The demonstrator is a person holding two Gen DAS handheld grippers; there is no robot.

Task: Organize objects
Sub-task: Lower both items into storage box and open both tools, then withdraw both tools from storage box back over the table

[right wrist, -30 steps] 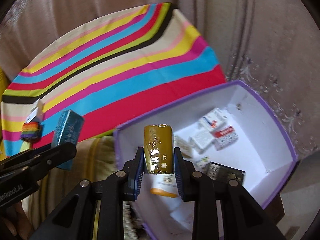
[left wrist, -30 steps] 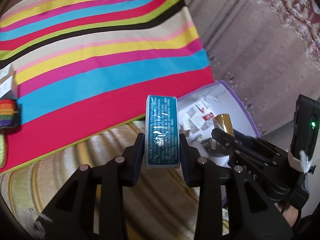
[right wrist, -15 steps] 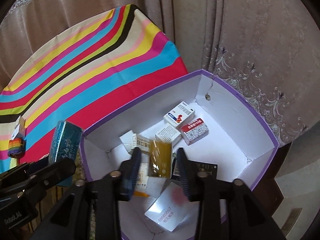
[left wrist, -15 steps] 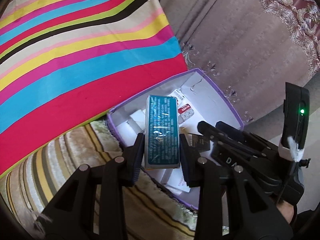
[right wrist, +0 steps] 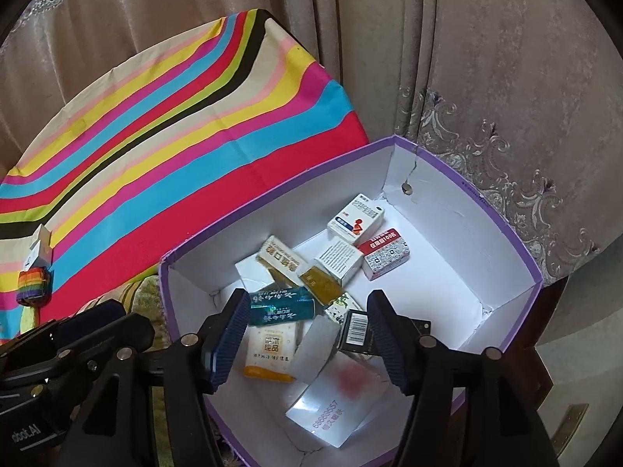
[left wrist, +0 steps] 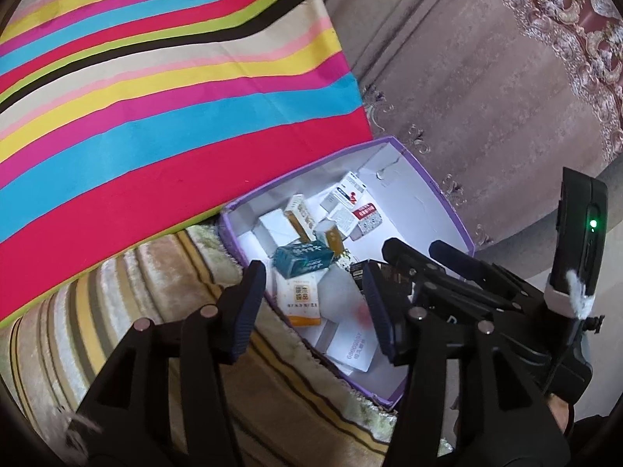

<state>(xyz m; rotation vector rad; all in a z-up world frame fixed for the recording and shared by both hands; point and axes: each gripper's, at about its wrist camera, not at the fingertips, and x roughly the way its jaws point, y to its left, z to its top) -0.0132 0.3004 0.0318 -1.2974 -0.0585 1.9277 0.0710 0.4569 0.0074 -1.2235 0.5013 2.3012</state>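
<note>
A purple-rimmed white box (left wrist: 424, 179) (right wrist: 506, 225) stands beside the striped table and holds several small cartons. A teal box (left wrist: 303, 258) (right wrist: 280, 306) lies on top of them, next to a gold box (left wrist: 334, 238) (right wrist: 322, 285). My left gripper (left wrist: 315, 311) is open and empty above the box's near edge. My right gripper (right wrist: 305, 334) is open and empty over the box; it also shows in the left wrist view (left wrist: 447, 272).
A striped cloth (left wrist: 155, 97) (right wrist: 175, 136) covers the table left of the box. A rainbow wristband (right wrist: 33, 286) and a small white box (right wrist: 41, 249) lie at its far left. A striped rug (left wrist: 155, 292) lies below. Curtains (right wrist: 486, 78) hang behind.
My left gripper opened and let the teal box fall into the purple box. My right gripper opened wider after dropping the gold box, which now lies among the cartons.
</note>
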